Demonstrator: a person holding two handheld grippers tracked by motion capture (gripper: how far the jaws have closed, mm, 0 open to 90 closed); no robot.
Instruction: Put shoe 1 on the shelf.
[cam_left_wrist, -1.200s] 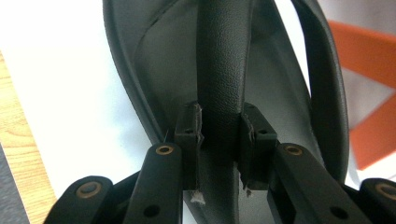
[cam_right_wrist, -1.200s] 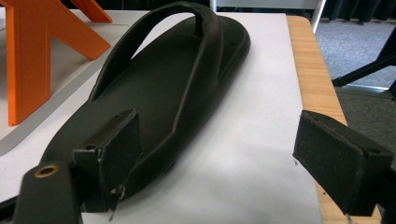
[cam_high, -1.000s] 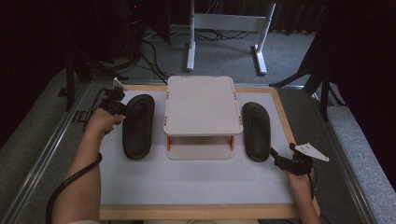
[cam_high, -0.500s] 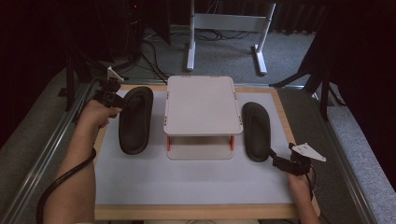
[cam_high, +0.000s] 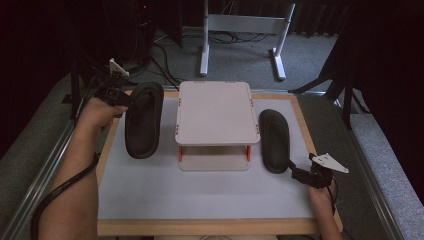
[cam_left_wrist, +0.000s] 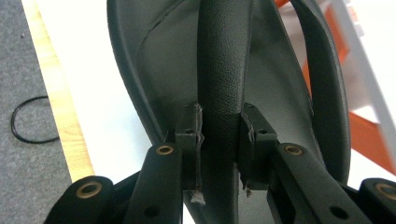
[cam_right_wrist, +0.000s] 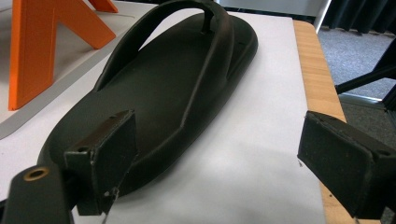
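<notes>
Two black flip-flops flank a white stand. The left flip-flop (cam_high: 144, 120) hangs tilted above the white mat, held near its far end. My left gripper (cam_high: 122, 97) is shut on its strap (cam_left_wrist: 224, 60), and in the left gripper view the pads (cam_left_wrist: 190, 135) press that strap from both sides, the left gripper (cam_left_wrist: 223, 123) pointing along the sole. The right flip-flop (cam_high: 274, 140) lies flat on the mat. My right gripper (cam_high: 292, 167) stands open just behind its heel. In the right gripper view its left pad (cam_right_wrist: 105, 158) is beside the heel of that flip-flop (cam_right_wrist: 173, 79), apart from it.
A white two-level stand (cam_high: 216, 110) with orange legs (cam_right_wrist: 32, 42) sits mid-table between the flip-flops. The white mat (cam_high: 200, 195) lies on a wooden board with a raised edge (cam_high: 210, 226). Metal rails run along both sides, with cables and a frame on the floor beyond.
My left gripper has risen and moved away toward the far left, lifting the left flip-flop off the mat by its strap. The right gripper and right flip-flop have stayed put.
</notes>
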